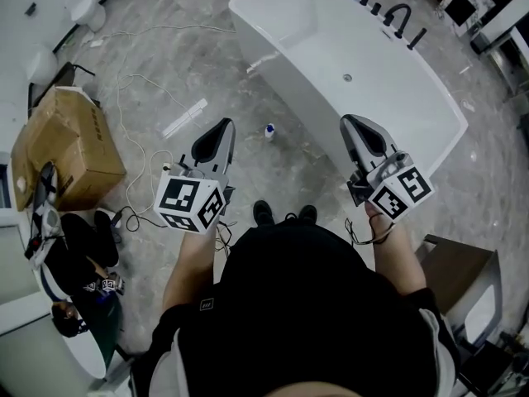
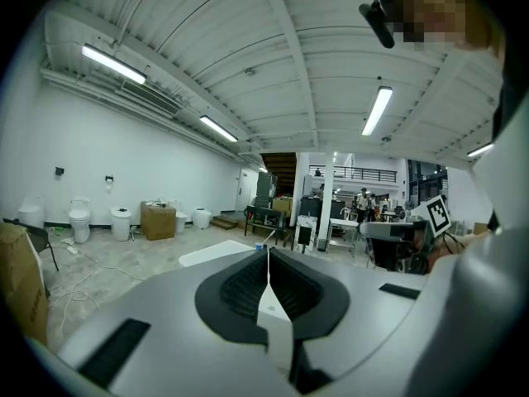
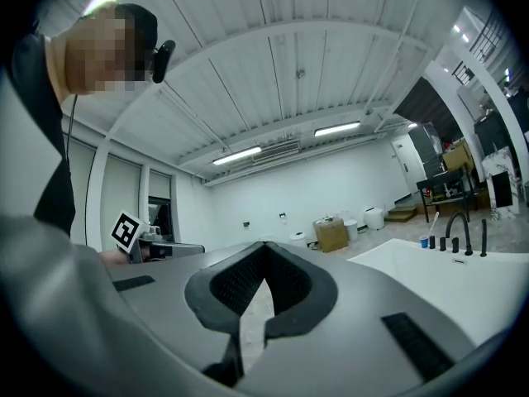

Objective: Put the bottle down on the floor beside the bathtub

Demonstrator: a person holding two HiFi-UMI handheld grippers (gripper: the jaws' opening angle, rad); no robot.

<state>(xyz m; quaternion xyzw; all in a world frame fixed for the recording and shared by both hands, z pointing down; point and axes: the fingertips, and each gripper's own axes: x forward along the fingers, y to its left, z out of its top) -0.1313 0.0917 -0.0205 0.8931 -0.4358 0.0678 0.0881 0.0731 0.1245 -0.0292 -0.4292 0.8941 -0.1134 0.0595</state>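
Note:
A small white bottle (image 1: 269,131) with a blue cap stands upright on the marble floor, just left of the white bathtub (image 1: 289,81). It is ahead of my feet, between the two grippers and apart from both. My left gripper (image 1: 221,123) is raised in front of my body, shut, with nothing between its jaws (image 2: 268,251). My right gripper (image 1: 348,119) is held at the same height next to the tub wall, its tips together and empty (image 3: 264,245). The bottle does not show in either gripper view.
A black faucet (image 1: 399,16) and a blue cup (image 3: 423,241) are at the tub's far end. A cardboard box (image 1: 62,147) sits left, with a white cable (image 1: 132,114) and a white strip (image 1: 184,119) on the floor. A cabinet (image 1: 463,279) stands at right.

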